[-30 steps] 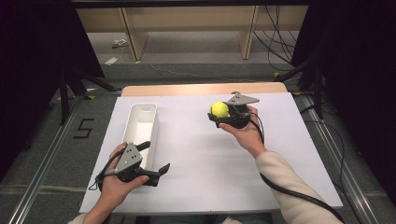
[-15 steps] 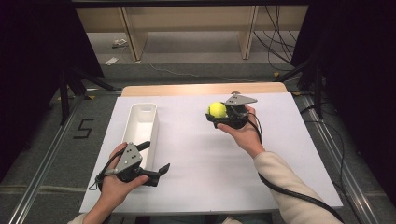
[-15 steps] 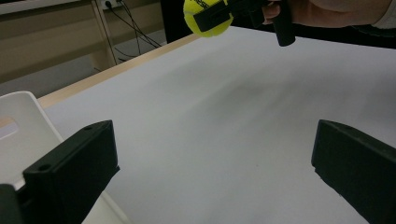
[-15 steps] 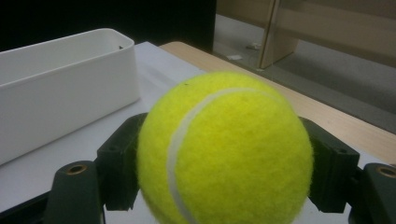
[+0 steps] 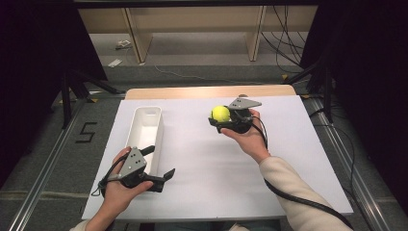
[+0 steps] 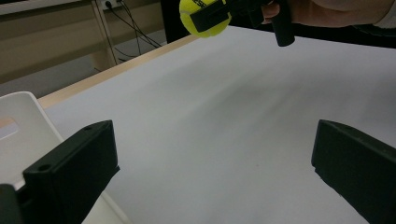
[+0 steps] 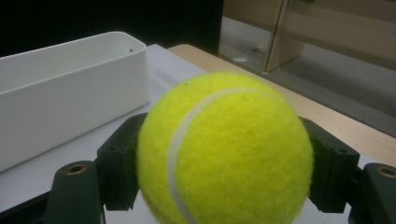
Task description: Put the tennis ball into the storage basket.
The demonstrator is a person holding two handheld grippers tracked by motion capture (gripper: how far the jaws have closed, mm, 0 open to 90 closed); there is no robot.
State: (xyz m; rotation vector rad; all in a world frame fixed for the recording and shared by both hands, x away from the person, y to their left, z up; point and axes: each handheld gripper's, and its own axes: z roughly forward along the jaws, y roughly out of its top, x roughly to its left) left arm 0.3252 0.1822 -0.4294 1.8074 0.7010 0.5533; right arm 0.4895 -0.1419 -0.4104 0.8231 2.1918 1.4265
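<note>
Clenched tight on the yellow tennis ball [image 5: 221, 113] in the right gripper [image 5: 222, 119], ball up off the white counter [image 5: 231, 173] toward the far middle, one black jaw pressed against each side. Spread wide and grasping nothing over at the left gripper [image 5: 159, 162], low at the near edge, just beside the near end of the white bin [image 5: 146, 129].

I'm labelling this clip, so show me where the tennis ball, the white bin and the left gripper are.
tennis ball [image 7: 224, 149], right gripper view, on its yellow felt.
white bin [image 5: 136, 126], high view, on its left rim.
left gripper [image 5: 160, 161], high view, midway between its fingertips.
</note>
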